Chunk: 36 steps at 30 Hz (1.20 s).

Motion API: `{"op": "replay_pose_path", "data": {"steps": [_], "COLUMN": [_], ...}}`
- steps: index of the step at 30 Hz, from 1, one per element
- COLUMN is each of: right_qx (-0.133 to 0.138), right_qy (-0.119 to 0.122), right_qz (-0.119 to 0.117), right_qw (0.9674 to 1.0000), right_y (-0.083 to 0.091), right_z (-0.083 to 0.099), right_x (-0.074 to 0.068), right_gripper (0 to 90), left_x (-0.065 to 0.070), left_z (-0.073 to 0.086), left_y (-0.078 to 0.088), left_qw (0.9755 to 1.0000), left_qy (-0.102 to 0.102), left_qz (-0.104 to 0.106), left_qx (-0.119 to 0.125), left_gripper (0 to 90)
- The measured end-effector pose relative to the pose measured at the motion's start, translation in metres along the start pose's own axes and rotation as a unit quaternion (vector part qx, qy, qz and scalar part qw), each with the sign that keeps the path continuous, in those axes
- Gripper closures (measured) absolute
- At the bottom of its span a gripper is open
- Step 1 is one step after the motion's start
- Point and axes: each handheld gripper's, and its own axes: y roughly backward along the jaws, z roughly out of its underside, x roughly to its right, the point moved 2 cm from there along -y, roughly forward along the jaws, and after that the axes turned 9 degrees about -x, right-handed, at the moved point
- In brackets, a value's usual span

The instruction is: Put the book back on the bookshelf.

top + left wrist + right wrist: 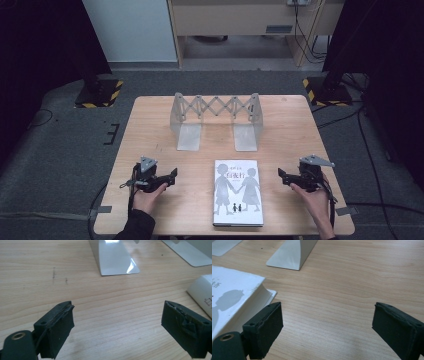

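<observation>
A white book (pixel 238 192) with grey figures of two children on its cover lies flat near the table's front edge. Behind it stands a grey metal expanding bookend rack (pixel 216 119) with two flat feet. My left gripper (pixel 173 177) hovers left of the book, open, nothing between its jaws; in its own view the left gripper (pixel 117 322) faces bare wood, with the book's corner (pixel 201 291) at right. My right gripper (pixel 281 176) sits right of the book, open and empty; the right gripper (pixel 327 325) has the book's edge (pixel 234 297) just left of its left jaw.
The wooden table (pixel 150 130) has bare wood between each gripper and the rack. The rack's feet (pixel 116 258) (pixel 292 253) lie ahead of both grippers. Black stands with yellow-striped bases (pixel 100 92) flank the table on the grey floor.
</observation>
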Motion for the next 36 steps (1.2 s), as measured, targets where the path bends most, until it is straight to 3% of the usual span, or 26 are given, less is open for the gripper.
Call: {"op": "replay_pose_path", "data": {"steps": [17, 23, 36], "right_qx": [0.026, 0.027, 0.024], "right_qy": [0.003, 0.006, 0.017], "right_qz": [-0.035, -0.047, -0.067], "right_qw": [0.999, 0.9985, 0.9973], "right_y": [0.008, 0.009, 0.005], "right_z": [-0.003, -0.003, -0.002], "right_x": [-0.019, -0.025, -0.039], "right_gripper": [10.2, 10.5, 10.4], "left_x": [0.024, 0.038, 0.055], "left_z": [-0.002, -0.002, 0.0], "left_y": [0.0, -0.001, -0.004], "left_qw": [0.9991, 0.9979, 0.9958], "left_qy": [-0.018, -0.034, -0.056], "left_qz": [0.037, 0.054, 0.072], "left_qx": [0.015, 0.014, 0.008], "left_gripper": [12.0, 12.1, 12.8]}}
